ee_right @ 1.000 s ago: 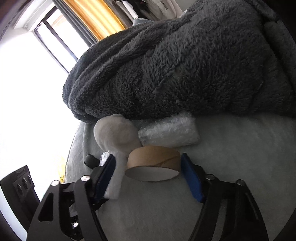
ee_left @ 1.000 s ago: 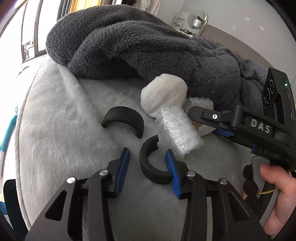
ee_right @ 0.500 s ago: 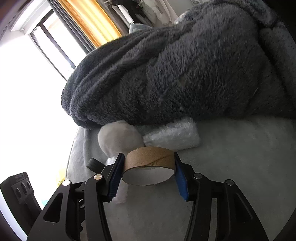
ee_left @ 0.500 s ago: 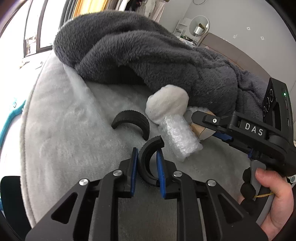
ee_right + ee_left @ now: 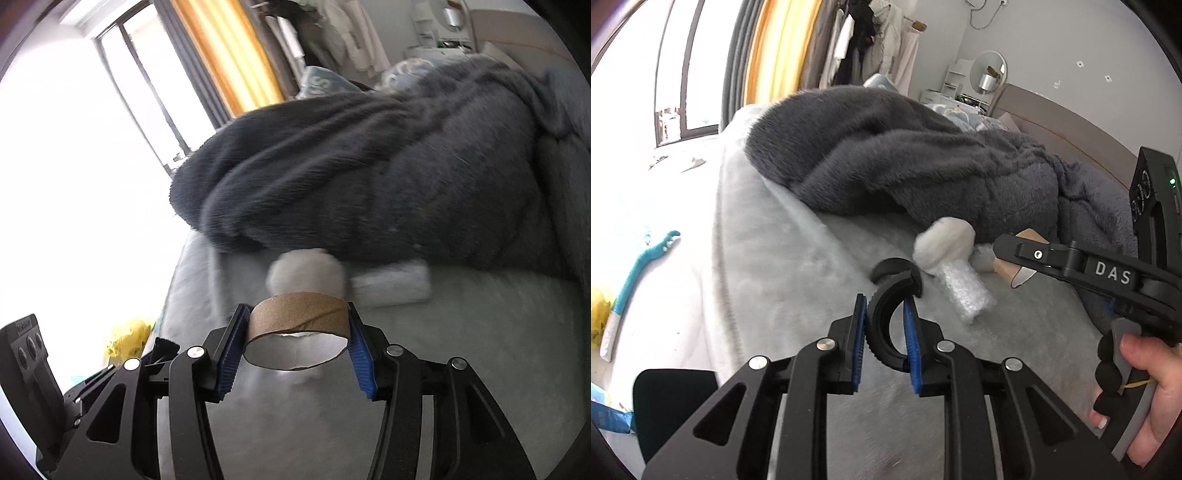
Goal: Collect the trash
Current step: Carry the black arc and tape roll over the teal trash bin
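Bed [image 5: 480,332] blurred; white wad [image 5: 306,273] indistinct.

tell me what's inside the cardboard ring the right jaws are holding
Nothing solid: the cardboard ring in the right gripper is hollow. Through it only the blurred pale bedspread shows. Its far inner wall is hidden.

Dark grey fleece blanket [image 5: 923,170] heaped ahead of the left gripper [image 5: 884,325]; orange curtain [image 5: 764,55] beyond it.
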Available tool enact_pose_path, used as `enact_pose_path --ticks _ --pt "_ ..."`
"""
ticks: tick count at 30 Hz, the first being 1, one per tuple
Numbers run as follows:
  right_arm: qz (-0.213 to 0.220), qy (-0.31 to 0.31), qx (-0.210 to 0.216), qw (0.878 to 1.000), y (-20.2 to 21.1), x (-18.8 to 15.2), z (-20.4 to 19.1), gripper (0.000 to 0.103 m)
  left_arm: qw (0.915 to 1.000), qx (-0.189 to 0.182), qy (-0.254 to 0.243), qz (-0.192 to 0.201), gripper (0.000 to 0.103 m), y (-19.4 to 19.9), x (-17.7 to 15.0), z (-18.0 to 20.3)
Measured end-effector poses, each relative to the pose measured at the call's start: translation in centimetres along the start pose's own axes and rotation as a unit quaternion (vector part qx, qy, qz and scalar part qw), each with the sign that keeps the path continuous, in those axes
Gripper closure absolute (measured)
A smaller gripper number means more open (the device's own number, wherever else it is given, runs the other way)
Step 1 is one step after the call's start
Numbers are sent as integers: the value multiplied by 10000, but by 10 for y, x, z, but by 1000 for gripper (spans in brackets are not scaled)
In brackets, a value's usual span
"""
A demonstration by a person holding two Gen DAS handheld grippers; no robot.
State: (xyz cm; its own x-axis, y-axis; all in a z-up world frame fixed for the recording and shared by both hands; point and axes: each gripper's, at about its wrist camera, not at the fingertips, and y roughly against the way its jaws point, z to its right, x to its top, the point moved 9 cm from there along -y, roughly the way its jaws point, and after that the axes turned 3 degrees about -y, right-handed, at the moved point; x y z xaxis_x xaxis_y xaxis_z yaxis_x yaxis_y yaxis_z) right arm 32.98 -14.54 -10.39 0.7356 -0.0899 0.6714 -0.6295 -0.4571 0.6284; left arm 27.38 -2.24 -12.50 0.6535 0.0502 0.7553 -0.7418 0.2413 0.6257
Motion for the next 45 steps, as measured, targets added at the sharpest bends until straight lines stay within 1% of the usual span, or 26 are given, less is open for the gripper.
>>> enact_pose_path --ticks 4,7,10,14,18,22,28,31,40,45 --pt "11 183 125 9998 11 -5 -22 51 9997 225 -14 -31 81 12 -4 -14" --pt "31 333 239 9992 15 -7 -44 51 9989 455 -4 -61 81 24 -10 -35" --pt "24 507 351 9981 12 -6 -69 51 9981 604 88 -104 81 34 -17 -54" --pt "-47 791 468 9958 10 -13 -100 51 9960 840 238 -197 81 45 -28 -85" --pt "-122 963 600 9935 6 -19 -128 50 9927 1080 372 -401 81 49 -43 -115" --pt "-205 1070 726 9914 -2 -23 -155 50 9889 1264 479 -620 81 50 -58 -137" --pt "-406 1242 852 9878 -18 -40 -185 50 9824 1393 712 -1019 81 46 -91 -170" --pt "-551 1310 904 9857 -28 -51 -201 50 9780 1427 885 -1236 81 43 -108 -186" --pt "-941 1531 1060 9780 -57 -78 -240 50 9601 1615 1164 -1966 81 38 -157 -226" --pt "-1098 1596 1104 9748 -71 -88 -257 50 9477 1618 1302 -2422 81 39 -187 -243"
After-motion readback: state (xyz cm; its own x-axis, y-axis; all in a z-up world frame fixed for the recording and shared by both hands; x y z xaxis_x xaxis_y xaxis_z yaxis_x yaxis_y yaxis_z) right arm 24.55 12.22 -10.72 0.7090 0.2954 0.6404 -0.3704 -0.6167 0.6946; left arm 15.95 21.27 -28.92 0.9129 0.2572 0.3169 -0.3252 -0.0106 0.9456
